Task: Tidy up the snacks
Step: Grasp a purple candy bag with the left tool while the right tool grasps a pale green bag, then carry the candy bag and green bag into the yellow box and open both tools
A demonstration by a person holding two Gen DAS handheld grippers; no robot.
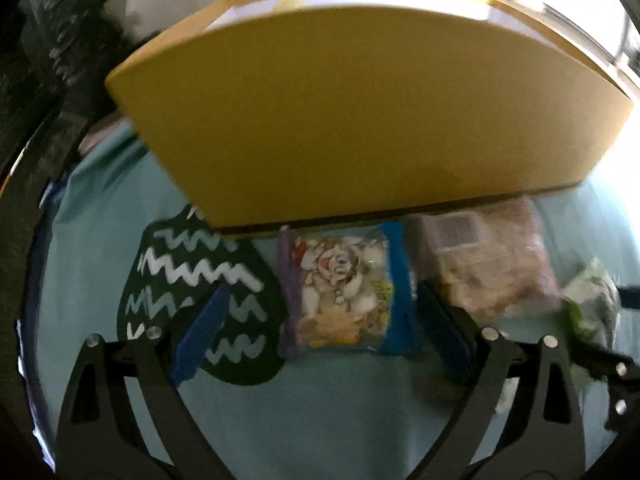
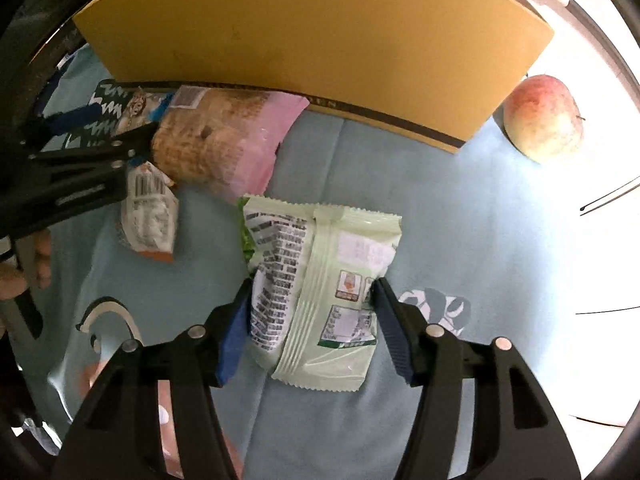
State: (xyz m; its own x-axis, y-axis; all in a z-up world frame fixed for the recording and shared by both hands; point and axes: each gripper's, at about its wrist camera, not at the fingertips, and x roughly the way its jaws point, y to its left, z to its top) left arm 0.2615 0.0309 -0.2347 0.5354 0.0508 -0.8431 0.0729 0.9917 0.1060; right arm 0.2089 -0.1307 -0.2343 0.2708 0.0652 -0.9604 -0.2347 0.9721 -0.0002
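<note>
On the blue cloth [image 2: 460, 208], right tongs [image 2: 310, 320] pinch the green packet [image 2: 320, 280]; left tongs [image 1: 324, 312] spread.

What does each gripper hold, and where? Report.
Left gripper: nothing; jaws open around blue packet. Right gripper: jaws touch green packet at both long edges; firm grip cannot be told.

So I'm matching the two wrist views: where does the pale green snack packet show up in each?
Left wrist: pale green packet at the far right edge, blurred.
Right wrist: centre, between the right gripper fingers, pads at its sides.
Shared landmark: the yellow box behind the snacks.
</note>
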